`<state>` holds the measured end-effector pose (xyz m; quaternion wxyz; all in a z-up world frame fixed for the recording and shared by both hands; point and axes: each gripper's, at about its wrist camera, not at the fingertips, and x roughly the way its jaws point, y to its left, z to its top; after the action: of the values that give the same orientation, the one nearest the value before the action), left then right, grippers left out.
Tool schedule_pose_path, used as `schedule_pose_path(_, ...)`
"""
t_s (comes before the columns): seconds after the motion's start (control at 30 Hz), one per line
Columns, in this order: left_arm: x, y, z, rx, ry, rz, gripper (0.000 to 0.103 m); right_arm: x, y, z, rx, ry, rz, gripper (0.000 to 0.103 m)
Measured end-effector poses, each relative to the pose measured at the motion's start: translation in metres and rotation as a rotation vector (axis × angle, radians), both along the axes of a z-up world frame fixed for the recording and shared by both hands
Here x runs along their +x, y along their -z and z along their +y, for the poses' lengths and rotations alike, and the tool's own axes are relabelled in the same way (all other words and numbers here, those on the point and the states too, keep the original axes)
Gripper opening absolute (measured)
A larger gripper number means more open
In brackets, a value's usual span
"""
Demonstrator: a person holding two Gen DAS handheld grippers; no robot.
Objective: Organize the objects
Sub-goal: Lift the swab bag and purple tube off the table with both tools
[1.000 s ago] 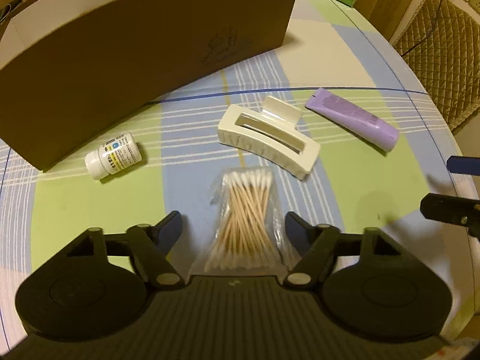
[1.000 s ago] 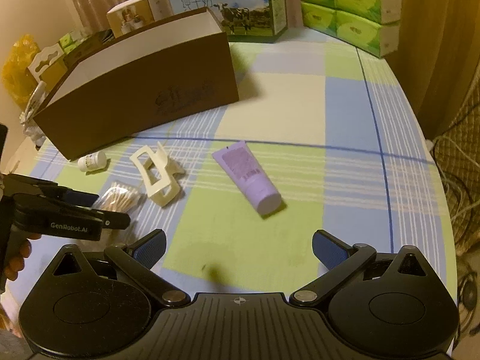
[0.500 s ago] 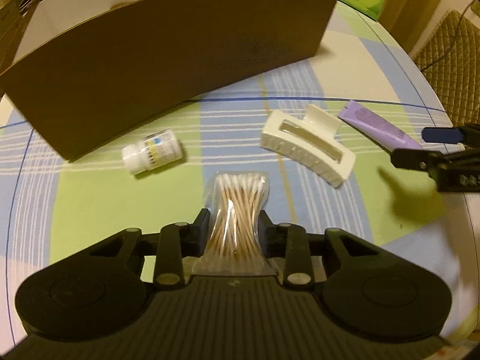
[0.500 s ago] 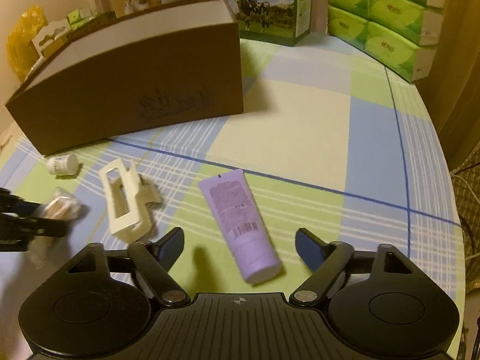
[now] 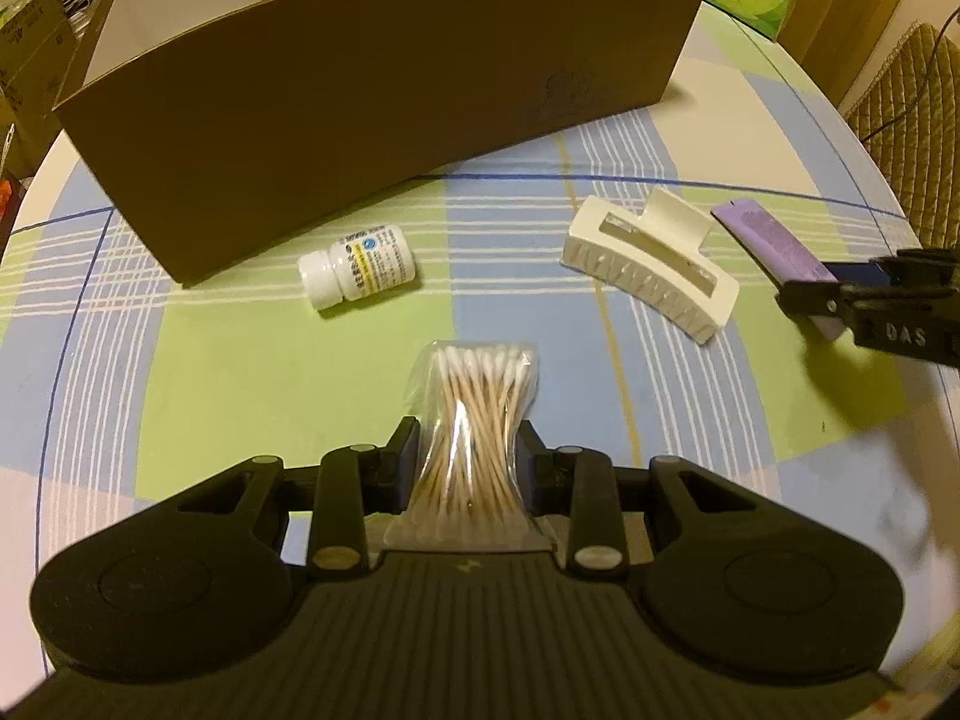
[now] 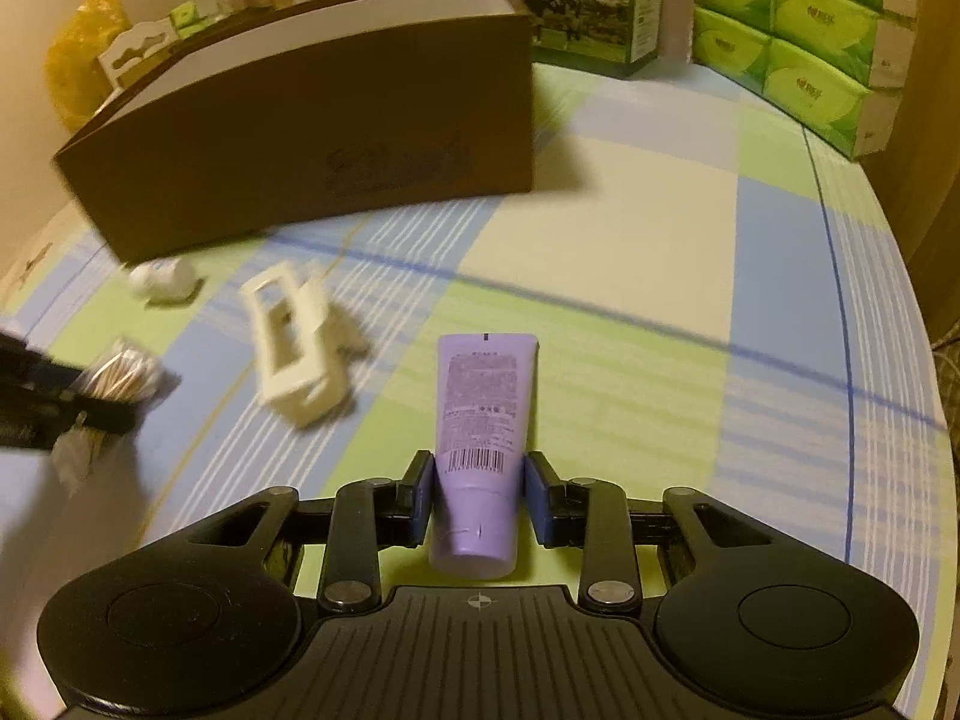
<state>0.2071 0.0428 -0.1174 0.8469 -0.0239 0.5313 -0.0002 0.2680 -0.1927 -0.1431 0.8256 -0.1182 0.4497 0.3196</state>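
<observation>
Though right view blurs, left gripper (image 5: 465,459) clenches swab bag (image 5: 471,426); right gripper (image 6: 480,495) grasps tube (image 6: 480,420).

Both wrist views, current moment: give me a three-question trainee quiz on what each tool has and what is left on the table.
1. True or false: the left tool is shut on the cotton swab bag.
2. What does the right tool grip? A) hair claw B) purple tube C) pill bottle
3. Name the two loose items lying in front of the brown box.

Key: 1 true. 2 B, the purple tube. 3 the pill bottle and the hair claw.
</observation>
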Motion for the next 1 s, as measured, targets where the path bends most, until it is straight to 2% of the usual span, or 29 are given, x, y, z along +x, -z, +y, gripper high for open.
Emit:
schedule_pose_path(0.17, -0.017, -0.002, 0.005, 0.005, 0.0, 0.008, 0.028, -0.038, -0.002, -0.012, 0.01, -0.042, 0.023, 0.029)
schedule_pose_path(0.33, -0.041, -0.004, 0.011, -0.001, -0.011, 0.026, 0.028, -0.075, -0.005, -0.026, -0.013, -0.143, 0.033, 0.029)
schedule_pose_path(0.57, -0.075, -0.008, 0.022, -0.016, -0.026, 0.059, 0.028, -0.094, -0.005, -0.037, -0.007, -0.103, 0.044, 0.03)
schedule_pose_path(0.63, -0.081, -0.008, 0.023, -0.015, -0.033, 0.06, 0.03, -0.095, -0.005, -0.035, -0.003, -0.081, 0.035, 0.034)
schedule_pose_path(0.7, -0.082, -0.008, 0.022, -0.015, -0.04, 0.058, 0.034, -0.096, -0.005, -0.03, -0.006, -0.077, 0.028, 0.046)
schedule_pose_path(0.77, -0.081, -0.008, 0.02, -0.013, -0.048, 0.061, 0.04, -0.098, -0.004, -0.024, -0.023, -0.079, 0.007, 0.048)
schedule_pose_path(0.83, -0.08, -0.007, 0.016, -0.005, -0.049, 0.062, 0.045, -0.1, -0.003, -0.02, -0.042, -0.079, -0.021, 0.048)
schedule_pose_path(0.93, -0.08, -0.005, 0.007, 0.04, -0.032, 0.055, 0.046, -0.103, -0.001, -0.017, -0.057, -0.08, -0.042, 0.047)
schedule_pose_path(1.0, -0.082, -0.004, 0.007, 0.041, -0.038, 0.047, 0.046, -0.104, -0.001, -0.016, -0.059, -0.083, -0.049, 0.039)
